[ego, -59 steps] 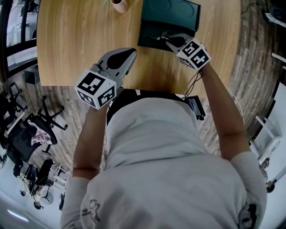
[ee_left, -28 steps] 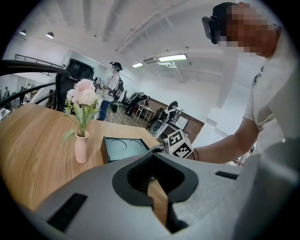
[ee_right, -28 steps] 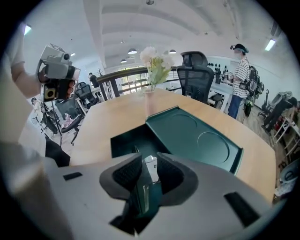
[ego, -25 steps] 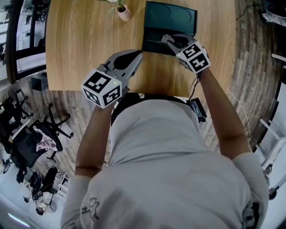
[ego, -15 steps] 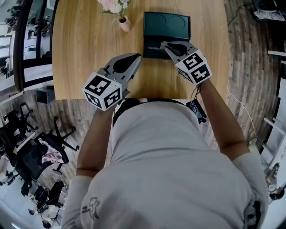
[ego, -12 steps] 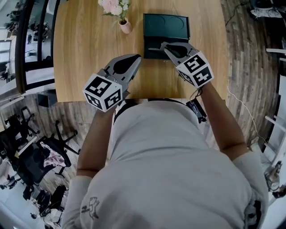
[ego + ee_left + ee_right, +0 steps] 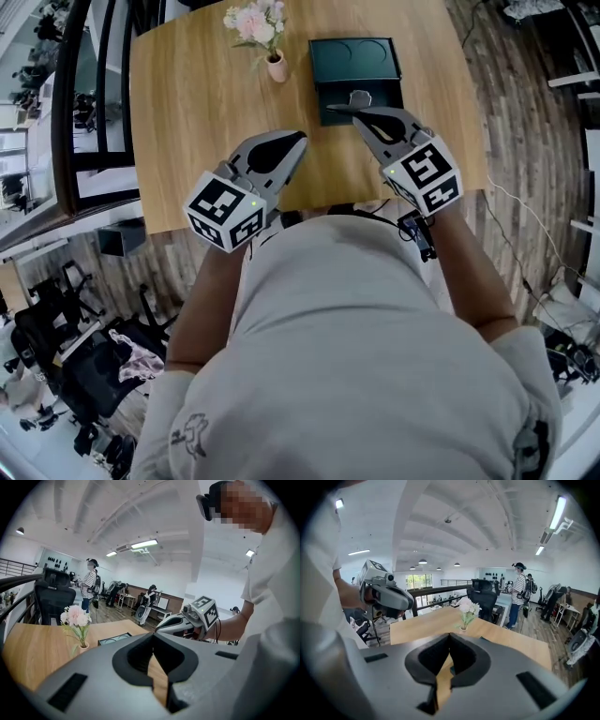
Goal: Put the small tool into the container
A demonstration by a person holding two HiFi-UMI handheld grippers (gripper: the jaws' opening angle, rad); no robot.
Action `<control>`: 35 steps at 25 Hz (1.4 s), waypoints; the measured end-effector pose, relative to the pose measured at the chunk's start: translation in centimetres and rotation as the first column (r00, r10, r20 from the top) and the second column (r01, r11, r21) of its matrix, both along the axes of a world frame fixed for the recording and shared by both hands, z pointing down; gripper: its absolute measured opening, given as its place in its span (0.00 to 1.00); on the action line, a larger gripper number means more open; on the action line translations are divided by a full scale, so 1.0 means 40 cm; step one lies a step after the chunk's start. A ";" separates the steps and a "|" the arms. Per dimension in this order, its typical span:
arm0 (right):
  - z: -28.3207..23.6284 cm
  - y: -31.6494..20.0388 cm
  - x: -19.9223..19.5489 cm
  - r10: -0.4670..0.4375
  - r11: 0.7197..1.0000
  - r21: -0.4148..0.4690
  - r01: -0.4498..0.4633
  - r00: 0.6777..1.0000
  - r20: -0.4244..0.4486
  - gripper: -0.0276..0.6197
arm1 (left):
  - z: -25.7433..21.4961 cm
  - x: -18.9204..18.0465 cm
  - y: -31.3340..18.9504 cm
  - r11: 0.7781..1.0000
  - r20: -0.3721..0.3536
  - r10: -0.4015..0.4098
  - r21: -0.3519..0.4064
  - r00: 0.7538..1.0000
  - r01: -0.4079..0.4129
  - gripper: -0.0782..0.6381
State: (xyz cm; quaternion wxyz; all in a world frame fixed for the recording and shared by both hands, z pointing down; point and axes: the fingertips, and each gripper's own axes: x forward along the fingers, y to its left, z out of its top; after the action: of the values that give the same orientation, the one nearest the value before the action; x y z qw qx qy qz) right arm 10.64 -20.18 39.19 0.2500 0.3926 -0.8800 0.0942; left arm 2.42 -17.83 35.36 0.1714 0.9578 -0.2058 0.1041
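A dark green container [image 7: 356,62] lies on the wooden table [image 7: 197,103], its near section holding a small grey metal tool [image 7: 359,97]. My right gripper [image 7: 356,112] hovers just in front of that section, shut, with nothing between its jaws; the right gripper view shows its tips [image 7: 449,636] closed on empty air over the table. My left gripper [image 7: 302,139] hangs over the table's near edge, left of the container, also shut and empty. Its own view shows its closed jaws [image 7: 152,634], the container [image 7: 115,640] and the right gripper [image 7: 183,620] beyond.
A small pink vase with pale flowers [image 7: 274,64] stands just left of the container. The table's near edge [image 7: 319,202] lies under both grippers. Office chairs [image 7: 84,366] and several people [image 7: 89,583] are on the floor around the table.
My right gripper has drawn back from inside the container toward me and its jaws have shut on nothing; the thin tool stays in the container. The left gripper has barely moved.
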 end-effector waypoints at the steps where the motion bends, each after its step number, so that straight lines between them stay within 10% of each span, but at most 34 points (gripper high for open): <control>1: -0.013 0.014 -0.011 0.014 1.000 0.010 -0.014 1.000 0.012 0.05 | -0.009 -0.015 0.010 1.000 -0.004 0.007 0.006 1.000 -0.007 0.12; 18: -0.076 0.317 -0.155 0.238 0.970 0.037 -0.242 0.968 0.083 0.05 | -0.022 -0.198 0.230 0.982 -0.038 0.183 -0.027 0.982 -0.185 0.12; 35: -0.117 0.520 0.036 0.197 0.977 0.066 -0.203 0.976 0.087 0.05 | -0.045 -0.014 0.422 0.990 -0.036 0.142 -0.003 0.989 -0.142 0.12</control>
State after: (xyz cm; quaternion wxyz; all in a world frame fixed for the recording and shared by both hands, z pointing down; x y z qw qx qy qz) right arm 12.08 0.63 34.53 0.1890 0.4841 -0.8482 0.1019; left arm 1.84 -0.96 33.55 0.1697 0.9713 -0.1336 0.0994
